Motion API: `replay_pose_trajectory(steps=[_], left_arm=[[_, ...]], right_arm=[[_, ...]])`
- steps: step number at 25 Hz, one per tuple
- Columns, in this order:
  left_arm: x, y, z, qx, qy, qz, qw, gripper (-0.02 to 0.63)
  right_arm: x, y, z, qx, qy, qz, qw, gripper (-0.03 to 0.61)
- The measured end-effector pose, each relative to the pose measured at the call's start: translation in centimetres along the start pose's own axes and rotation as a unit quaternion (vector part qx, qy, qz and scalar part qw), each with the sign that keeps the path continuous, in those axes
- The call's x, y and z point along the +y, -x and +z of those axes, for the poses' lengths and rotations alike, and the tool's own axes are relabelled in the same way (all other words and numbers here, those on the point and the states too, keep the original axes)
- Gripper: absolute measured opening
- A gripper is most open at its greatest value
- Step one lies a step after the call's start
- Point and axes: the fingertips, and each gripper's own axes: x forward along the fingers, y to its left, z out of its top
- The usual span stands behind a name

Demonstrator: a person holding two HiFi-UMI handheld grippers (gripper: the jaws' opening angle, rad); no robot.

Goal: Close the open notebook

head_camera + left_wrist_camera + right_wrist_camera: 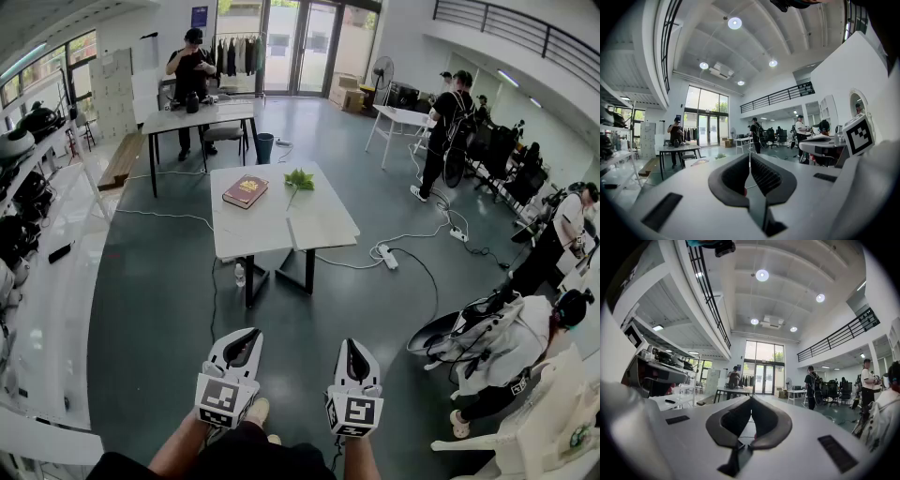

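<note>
A reddish-brown notebook (246,190) lies flat on the far left part of a white table (319,225), cover up and looking closed. In the left gripper view the notebook (700,162) shows small and far off. A green leafy sprig (299,178) lies to its right. My left gripper (253,332) and right gripper (351,342) hang side by side over the floor, well short of the table. Both are shut with nothing between their jaws. The left gripper (749,154) and the right gripper (751,398) point roughly level toward the table.
A small bottle (240,275) stands on the floor by the table legs. A power strip (387,256) and cables trail to the right. A person stands at a further table (202,116). Several people and chairs fill the right side (506,347). Shelves line the left wall (28,178).
</note>
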Motion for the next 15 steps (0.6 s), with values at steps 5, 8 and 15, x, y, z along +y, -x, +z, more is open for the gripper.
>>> replay_pose_trajectory(steps=[5,8,15], left_arm=[[-1.5,-0.7,-0.3,-0.001,0.001,-0.003,1.0000,0.031],[-2.1,-1.2,-0.1,-0.002,0.000,-0.008,1.0000,0.031],[-3.4,-3.4,0.6,0.001,-0.002,-0.023,0.9997,0.031]], right_arm=[[-1.3,0.7,-0.5,-0.001,0.002,0.001,1.000,0.015],[-1.8,0.9,-0.4,-0.004,0.000,-0.001,1.000,0.015],[-4.3,0.8,-0.5,-0.001,-0.003,-0.016,1.000,0.017]])
